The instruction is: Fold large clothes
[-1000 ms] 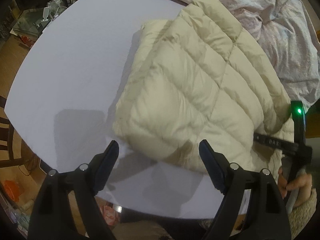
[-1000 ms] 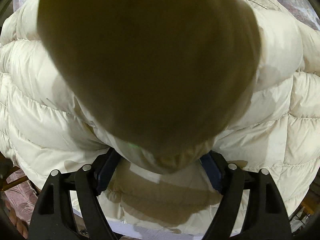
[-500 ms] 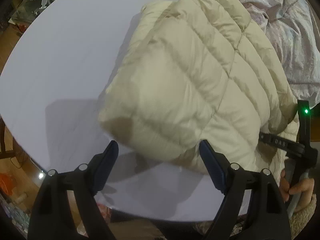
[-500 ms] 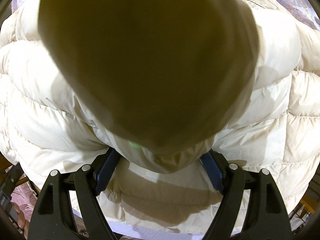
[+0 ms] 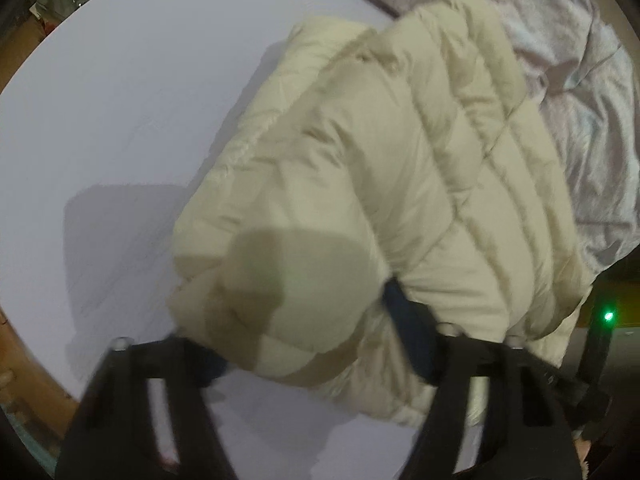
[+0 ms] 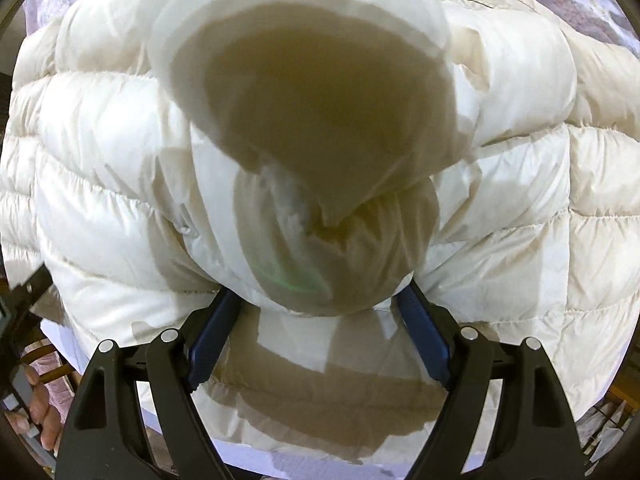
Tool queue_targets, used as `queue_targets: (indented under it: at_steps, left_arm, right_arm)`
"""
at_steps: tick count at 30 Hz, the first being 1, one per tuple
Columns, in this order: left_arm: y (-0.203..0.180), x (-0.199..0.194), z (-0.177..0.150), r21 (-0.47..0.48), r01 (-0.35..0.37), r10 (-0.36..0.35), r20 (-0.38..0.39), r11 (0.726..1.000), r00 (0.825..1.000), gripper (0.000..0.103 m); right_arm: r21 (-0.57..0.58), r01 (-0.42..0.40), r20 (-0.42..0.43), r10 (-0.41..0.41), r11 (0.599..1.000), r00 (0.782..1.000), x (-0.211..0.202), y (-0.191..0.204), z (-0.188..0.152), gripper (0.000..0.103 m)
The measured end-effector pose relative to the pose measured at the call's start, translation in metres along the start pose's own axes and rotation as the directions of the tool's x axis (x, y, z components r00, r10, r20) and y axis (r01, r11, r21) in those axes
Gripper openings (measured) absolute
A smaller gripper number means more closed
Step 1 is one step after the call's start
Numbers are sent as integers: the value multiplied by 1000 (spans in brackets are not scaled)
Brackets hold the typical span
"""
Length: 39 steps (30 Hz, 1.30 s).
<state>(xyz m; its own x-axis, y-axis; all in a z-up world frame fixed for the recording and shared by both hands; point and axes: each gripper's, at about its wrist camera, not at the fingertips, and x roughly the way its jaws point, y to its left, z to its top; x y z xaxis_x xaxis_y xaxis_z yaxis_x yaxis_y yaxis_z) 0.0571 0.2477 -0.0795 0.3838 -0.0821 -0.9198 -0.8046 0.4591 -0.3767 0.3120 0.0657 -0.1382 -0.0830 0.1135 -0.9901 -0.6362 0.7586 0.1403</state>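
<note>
A cream quilted puffer jacket point(image 5: 380, 168) lies folded on a pale round table point(image 5: 120, 120). My left gripper point(image 5: 304, 352) is at the jacket's near corner. Its jaws are closing, and the puffy corner bulges between them and over both fingers, with the right pad point(image 5: 408, 340) dug into the fabric. In the right wrist view my right gripper point(image 6: 320, 336) points straight down at the jacket point(image 6: 100, 208). A thick bunched fold point(image 6: 312, 140) rises between its blue pads towards the camera, and both pads touch it. The right gripper's body with a green light point(image 5: 608, 316) shows at the jacket's right edge.
A crumpled pink-patterned sheet point(image 5: 560, 80) lies behind and to the right of the jacket. The table's bare left half ends at a curved edge with wooden floor point(image 5: 24, 40) beyond. A hand point(image 6: 40, 408) shows at the lower left of the right wrist view.
My left gripper has come down onto the jacket's near corner and its jaws have narrowed around it. In the right wrist view the bunched fold no longer fills the frame.
</note>
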Motion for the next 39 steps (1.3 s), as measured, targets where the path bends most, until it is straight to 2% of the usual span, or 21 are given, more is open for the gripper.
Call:
queue_targets:
  at_steps: [2,5,7,9,13,16,20,24,26,31,39]
  left_arm:
    - [6,-9,1,-7,39,-39,27,999,999,31]
    - [7,-27,1,22,85,-86,79,996,993,19]
    - [0,-43,-2,82,99,-109,123,992,986,16]
    - [-13,-60,-5,145,118,-140,156,982,978,15]
    - [-50,-85,-11,253,172,-224,195,952,955,15]
    - [-90,-103,-18,348,217,-299,200,912,933,15]
    - [-145,-104,-34,449,268,-376,170,853,911,15]
    - [-180,-102,-54,536,259,-394,152,804,907,15]
    - [-199,-97,-59,560,255,-394,140,788,908,15]
    - [-218,-89,-72,599,265,-398,99,756,912,16]
    - [-249,-80,-102,668,283,-402,27,688,915,16]
  right_arm:
    - [-3,-3,5,3,1000,1000,0,-2,-4,83]
    - [-5,-6,17,6,1000,1000,2,-9,-13,84]
    - [-10,1,25,-1,1000,1000,-1,-13,-14,84]
    - [-16,9,33,-9,1000,999,-2,-4,-8,84]
    - [-16,12,56,-11,1000,998,7,-5,-22,84]
    - [-12,3,75,-2,1000,997,7,-7,-25,84]
    - [-2,-24,106,24,1000,994,3,-15,-34,84]
    - [8,-52,141,50,999,989,-4,-31,-51,84]
    - [13,-61,157,58,998,986,-10,-40,-60,84]
    - [51,-68,193,57,996,980,-24,-69,-84,84]
    - [166,-38,264,-7,985,965,-48,-139,-134,84]
